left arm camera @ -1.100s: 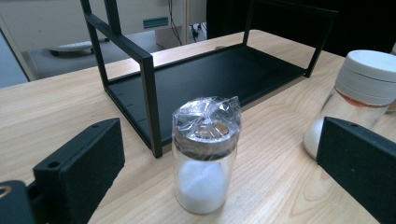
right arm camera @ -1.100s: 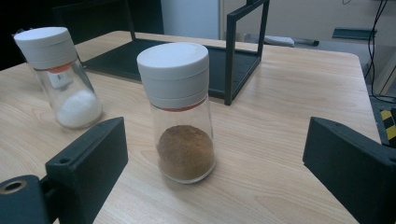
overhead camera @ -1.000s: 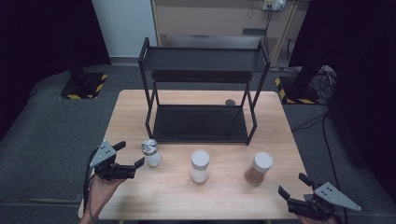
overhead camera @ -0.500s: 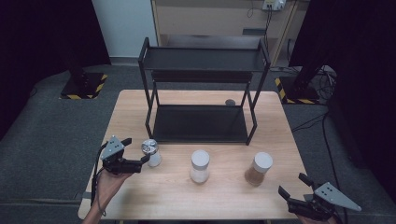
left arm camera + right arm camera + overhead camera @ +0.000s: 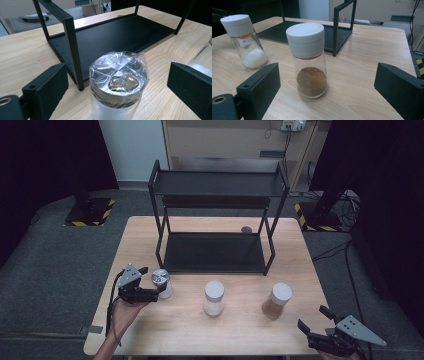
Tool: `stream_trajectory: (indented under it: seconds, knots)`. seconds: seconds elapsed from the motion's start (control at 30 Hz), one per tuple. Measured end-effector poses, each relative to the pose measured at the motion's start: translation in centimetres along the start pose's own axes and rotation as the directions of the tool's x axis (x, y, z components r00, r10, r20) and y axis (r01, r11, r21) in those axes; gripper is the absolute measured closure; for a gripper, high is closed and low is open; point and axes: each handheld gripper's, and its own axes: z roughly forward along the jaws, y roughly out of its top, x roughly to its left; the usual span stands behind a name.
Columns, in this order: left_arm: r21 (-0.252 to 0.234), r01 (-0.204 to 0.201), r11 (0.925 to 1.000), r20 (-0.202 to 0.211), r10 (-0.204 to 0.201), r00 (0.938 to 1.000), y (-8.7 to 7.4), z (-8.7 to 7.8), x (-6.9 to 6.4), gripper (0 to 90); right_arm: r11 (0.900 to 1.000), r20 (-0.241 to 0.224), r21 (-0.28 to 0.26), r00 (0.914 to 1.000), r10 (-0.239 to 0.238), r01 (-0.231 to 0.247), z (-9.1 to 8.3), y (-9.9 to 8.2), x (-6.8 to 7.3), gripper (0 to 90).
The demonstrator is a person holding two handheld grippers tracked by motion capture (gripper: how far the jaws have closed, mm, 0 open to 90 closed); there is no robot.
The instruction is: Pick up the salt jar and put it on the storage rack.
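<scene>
- The left gripper (image 5: pixel 159 292), held in a hand (image 5: pixel 125 307) at the near left of the wooden table (image 5: pixel 240 335), has its jaws on either side of the foil-topped jar (image 5: pixel 162 282). In the left gripper view the jar (image 5: pixel 117 82) stands between the two black pads with a gap on each side; the jaws have just been closing a little, yet they are apart and not pressing on it.
- That jar, with a shiny cap wrapped in clear film, stands upright on the table just in front of the near left leg of the black rack (image 5: pixel 215 252).
- To its right, at the near middle of the table, stands a jar of white powder (image 5: pixel 214 297) with a white lid.
- Further right stands a jar of brown powder (image 5: pixel 276 301), also white-lidded and upright; in the right gripper view it (image 5: pixel 309 60) sits ahead of the jaws, apart from them.
- The right gripper (image 5: pixel 314 324) rests at the near right corner, jaws spread wide with nothing between them, well short of the brown jar.
</scene>
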Motion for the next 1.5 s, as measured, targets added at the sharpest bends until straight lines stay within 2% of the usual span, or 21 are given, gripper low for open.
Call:
stream_trajectory:
  seconds: [0.47,0.63,0.7,0.77,0.87,1.07,1.2,1.5]
  knots:
    - [0.010,-0.002,0.9999,0.020,0.001,0.9998,-0.3,1.6,0.4,10.5,1.0000,-0.001,-0.001,1.0000,0.001,-0.001,0.0,0.0,0.0,7.1]
    - [0.002,-0.009,1.0000,0.030,0.009,0.9995,-0.6,2.0,0.5,17.1,1.0000,-0.001,-0.002,1.0000,0.001,-0.001,0.0,0.0,0.0,7.1]
    - [-0.001,-0.014,0.9999,0.034,0.014,0.9993,-0.7,2.1,0.6,24.1,1.0000,-0.001,-0.001,1.0000,0.001,-0.001,0.0,0.0,0.0,7.2]
    - [-0.009,-0.021,0.9997,0.029,0.021,0.9994,-1.0,2.1,0.6,27.4,1.0000,-0.001,-0.002,1.0000,0.000,0.000,0.0,0.0,0.0,7.2]
    - [-0.030,-0.008,0.9995,0.036,0.009,0.9993,-1.6,2.0,1.0,32.6,1.0000,-0.001,-0.002,1.0000,0.000,0.000,0.0,0.0,0.0,7.2]
    - [-0.038,-0.014,0.9992,0.031,0.015,0.9994,-1.7,2.0,0.9,33.2,1.0000,-0.002,-0.002,1.0000,0.001,-0.001,0.0,0.0,0.0,7.3]
    - [-0.045,0.002,0.9990,0.032,0.000,0.9995,-1.8,2.0,1.1,33.4,1.0000,-0.001,-0.003,1.0000,0.002,-0.002,0.0,-0.1,0.0,7.2]
    - [-0.031,-0.007,0.9995,0.032,0.008,0.9995,-1.4,2.1,0.9,33.5,1.0000,0.001,-0.005,1.0000,0.005,-0.005,0.0,-0.1,-0.1,7.0]
